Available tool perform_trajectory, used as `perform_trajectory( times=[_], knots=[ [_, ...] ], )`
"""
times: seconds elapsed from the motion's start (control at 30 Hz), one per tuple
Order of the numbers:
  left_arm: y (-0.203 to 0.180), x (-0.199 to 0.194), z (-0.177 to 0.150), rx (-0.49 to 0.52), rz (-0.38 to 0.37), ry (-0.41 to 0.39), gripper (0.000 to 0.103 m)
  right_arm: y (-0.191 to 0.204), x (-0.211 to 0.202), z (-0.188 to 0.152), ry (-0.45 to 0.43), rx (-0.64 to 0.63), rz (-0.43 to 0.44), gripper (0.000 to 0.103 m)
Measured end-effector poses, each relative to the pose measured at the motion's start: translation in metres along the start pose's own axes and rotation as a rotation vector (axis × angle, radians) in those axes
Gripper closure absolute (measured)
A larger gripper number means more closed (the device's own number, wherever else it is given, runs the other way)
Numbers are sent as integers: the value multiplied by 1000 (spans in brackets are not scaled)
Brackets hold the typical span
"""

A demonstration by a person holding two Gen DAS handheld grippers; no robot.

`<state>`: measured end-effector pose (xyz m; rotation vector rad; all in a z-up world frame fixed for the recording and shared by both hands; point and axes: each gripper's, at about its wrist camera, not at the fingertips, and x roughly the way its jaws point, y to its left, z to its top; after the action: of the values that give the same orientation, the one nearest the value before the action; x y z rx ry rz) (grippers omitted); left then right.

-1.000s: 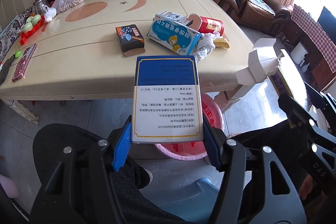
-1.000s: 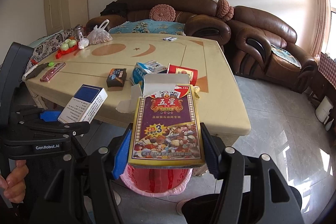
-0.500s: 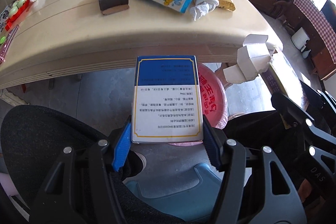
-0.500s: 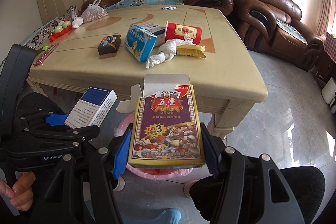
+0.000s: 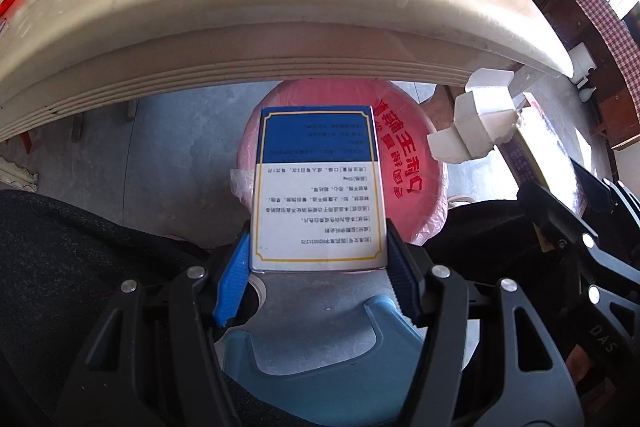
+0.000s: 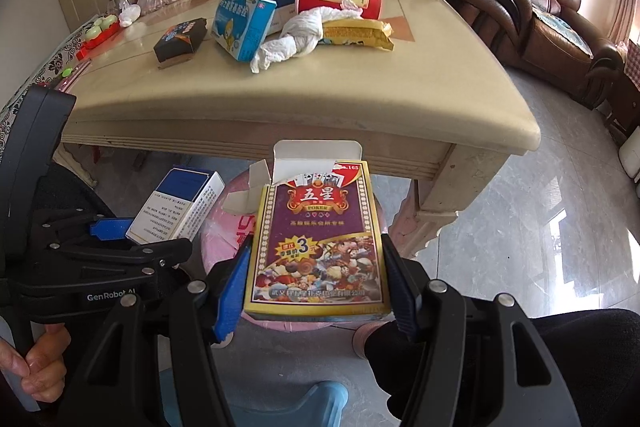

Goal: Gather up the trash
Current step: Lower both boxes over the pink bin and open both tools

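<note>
Boxes (image 5: 318,187) lower, bin (image 5: 404,163) now beneath

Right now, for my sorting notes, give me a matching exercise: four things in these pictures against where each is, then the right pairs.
Things:
1. blue and white box
2. playing-card box
3. crumpled white tissue
4. pink-lined bin

Places:
A. lying on the table
B. on the floor below the table's edge
C. between the fingers of the left gripper
D. between the fingers of the right gripper

Pairs: 1-C, 2-D, 3-A, 4-B
</note>
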<state>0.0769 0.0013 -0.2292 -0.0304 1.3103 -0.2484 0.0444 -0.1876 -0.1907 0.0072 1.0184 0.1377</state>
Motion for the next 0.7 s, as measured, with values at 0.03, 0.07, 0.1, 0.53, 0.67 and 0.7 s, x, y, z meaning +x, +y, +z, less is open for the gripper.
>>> perform_trajectory(
  times=[0.03, 0.07, 0.1, 0.53, 0.67, 0.7],
  knots=[
    [1, 4, 1, -4, -3, 8, 42, -1, 5, 0, 11, 2, 2, 44],
    [0, 8, 0, -6, -8, 15, 42, -2, 10, 0, 21, 6, 4, 44],
    [1, 12, 0, -7, -10, 23, 43, -3, 15, 0, 31, 8, 4, 44],
    [4, 63, 23, -33, -31, 172, 43, -18, 83, 12, 153, 46, 34, 44],
    [4, 79, 32, -38, -29, 209, 42, -23, 99, 11, 195, 62, 43, 44],
    [6, 83, 33, -47, -30, 219, 42, -24, 103, 11, 204, 63, 46, 44]
  ],
)
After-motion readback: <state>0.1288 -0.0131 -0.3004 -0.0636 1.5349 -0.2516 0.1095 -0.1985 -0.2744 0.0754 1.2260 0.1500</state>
